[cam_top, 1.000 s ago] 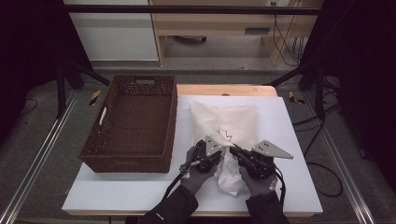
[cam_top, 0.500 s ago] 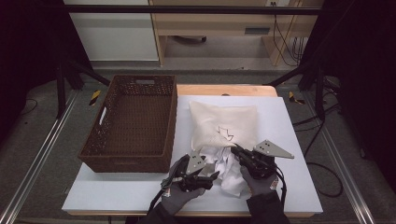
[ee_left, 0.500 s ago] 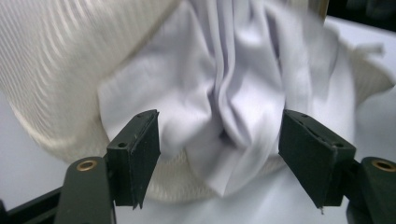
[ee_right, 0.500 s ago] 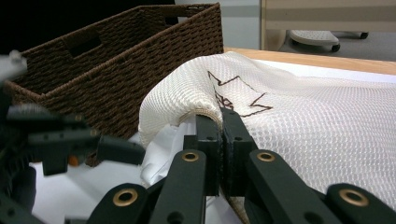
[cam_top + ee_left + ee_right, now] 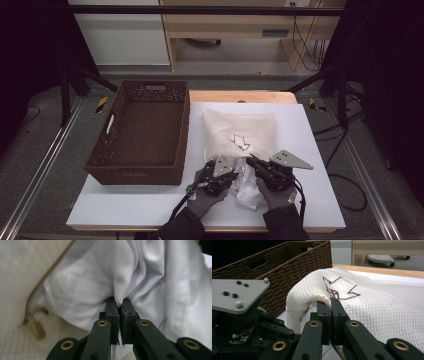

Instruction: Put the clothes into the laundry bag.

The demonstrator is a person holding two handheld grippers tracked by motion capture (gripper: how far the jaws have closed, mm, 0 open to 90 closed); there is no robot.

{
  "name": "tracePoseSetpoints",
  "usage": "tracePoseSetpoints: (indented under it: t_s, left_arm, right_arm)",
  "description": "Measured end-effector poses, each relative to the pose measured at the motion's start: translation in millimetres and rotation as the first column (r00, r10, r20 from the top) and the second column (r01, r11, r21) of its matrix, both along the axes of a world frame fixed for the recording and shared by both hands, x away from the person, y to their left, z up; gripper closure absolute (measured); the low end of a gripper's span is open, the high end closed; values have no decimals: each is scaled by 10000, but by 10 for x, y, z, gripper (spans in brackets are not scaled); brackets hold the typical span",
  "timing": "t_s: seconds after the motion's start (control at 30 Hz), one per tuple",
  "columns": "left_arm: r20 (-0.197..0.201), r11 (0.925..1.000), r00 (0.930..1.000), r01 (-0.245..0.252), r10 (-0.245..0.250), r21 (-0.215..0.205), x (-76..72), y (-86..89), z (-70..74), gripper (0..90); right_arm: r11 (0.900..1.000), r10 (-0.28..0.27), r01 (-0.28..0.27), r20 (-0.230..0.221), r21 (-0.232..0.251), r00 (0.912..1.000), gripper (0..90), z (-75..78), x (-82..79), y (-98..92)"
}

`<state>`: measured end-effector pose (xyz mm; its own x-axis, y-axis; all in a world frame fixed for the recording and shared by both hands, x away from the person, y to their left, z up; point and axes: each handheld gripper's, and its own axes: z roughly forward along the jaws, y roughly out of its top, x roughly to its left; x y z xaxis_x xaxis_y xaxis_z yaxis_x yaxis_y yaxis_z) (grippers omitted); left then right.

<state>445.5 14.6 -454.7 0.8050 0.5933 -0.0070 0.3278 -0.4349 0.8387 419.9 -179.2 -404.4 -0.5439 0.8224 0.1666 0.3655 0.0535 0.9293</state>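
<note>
Grippers meet at the tabletop's near edge, where a white mesh laundry bag lies beside a brown wicker basket. Left gripper, its jaws having just closed, pinches a fold of white cloth spilling from the bag's zippered mouth. Right gripper is clamped on the bag's rim.

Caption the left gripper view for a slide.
Left gripper pinching a fold of white cloth that spills from the zippered mesh bag.
</note>
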Motion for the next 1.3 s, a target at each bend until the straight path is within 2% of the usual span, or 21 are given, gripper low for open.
tracePoseSetpoints:
  t_s: [0.07, 0.1, 0.17, 0.23, 0.27, 0.3, 0.37, 0.43, 0.53, 0.6, 0.67, 0.73, 0.83, 0.93, 0.97, 1.0, 1.07, 1.2, 1.3]
  left_arm:
    - [337, 9998, 9994, 30, -36, 194, 9, -73, 59, 864]
    - [378, 9996, 9993, -26, 15, 293, 29, -113, 80, 864]
    - [309, 9993, 9993, -230, 221, 300, 98, -185, 75, 864]
    - [233, 9970, 9975, -681, 673, 370, 197, -249, 9, 862]
    - [233, 9970, 9975, -681, 673, 370, 197, -249, 9, 860]
    - [147, 9926, 9943, -1061, 1054, 600, 302, -270, -85, 853]
    - [24, 9934, 9942, -1080, 1080, 380, 340, -232, -114, 836]
    - [2, 9958, 9962, -876, 876, 282, 310, -189, -102, 787]
    - [-58, 9987, 9988, -479, 480, 170, 207, -90, -52, 640]
    - [-85, 9995, 9997, -210, 212, 253, 136, 3, -8, 568]
    - [71, 9990, 9999, -95, 92, 428, 56, 119, 51, 522]
    - [129, 9990, 9999, -90, 84, 434, -8, 262, 112, 501]
    - [209, 9971, 9989, -441, 429, 624, -69, 474, 164, 497]
    - [201, 9913, 9956, -927, 912, 940, -67, 616, 122, 509]
    - [46, 9899, 9945, -1048, 1049, 958, -40, 635, 97, 514]
    - [-127, 9902, 9941, -1064, 1080, 902, -12, 636, 69, 526]
    - [-182, 9896, 9937, -1086, 1108, 944, 21, 610, 19, 535]
    - [-312, 9833, 9909, -1260, 1311, 1315, 105, 529, -86, 568]
    - [-536, 9799, 9889, -1292, 1387, 1523, 146, 499, -143, 664]
  right_arm:
    - [10000, -22, 22, 17, 4, 10000, 881, 4, 1, -8]
    - [10000, -23, 22, 17, 35, 10000, 882, 6, -1, -10]
    - [10000, -88, 88, 54, 25, 9999, 882, 14, -4, -16]
    - [9999, -91, 90, 56, 63, 9999, 882, 22, -9, -30]
    - [9999, -89, 88, 57, 90, 9999, 882, 23, -9, -34]
    - [9999, -73, 73, 45, 97, 10000, 882, 22, -9, -36]
    - [9999, -76, 76, 31, 81, 10000, 882, 19, -8, -33]
    - [9999, -87, 87, -4, 96, 10000, 882, 13, -5, -40]
    - [9999, -128, 128, -31, 82, 9999, 881, 4, 0, -46]
    - [9999, -119, 119, 2, 34, 9999, 881, 4, -2, -43]
    - [9999, -121, 121, -15, 13, 9999, 881, 2, -1, -42]
    - [9999, -146, 146, -38, 37, 9999, 881, -2, -1, -46]
    - [9999, -167, 167, -25, 36, 9999, 881, 0, 0, -65]
    - [9998, -200, 200, -43, 23, 9998, 881, 1, 1, -64]
    - [9998, -197, 197, -26, 32, 9998, 881, -1, 2, -61]
    - [9998, -194, 194, -42, 44, 9998, 881, -2, 4, -58]
    - [9998, -188, 188, -77, 17, 9998, 881, -3, 1, -53]
    - [9999, -139, 139, -102, 17, 9999, 881, -9, 6, -49]
    - [9999, -100, 100, -113, 8, 9999, 881, -9, 4, -36]
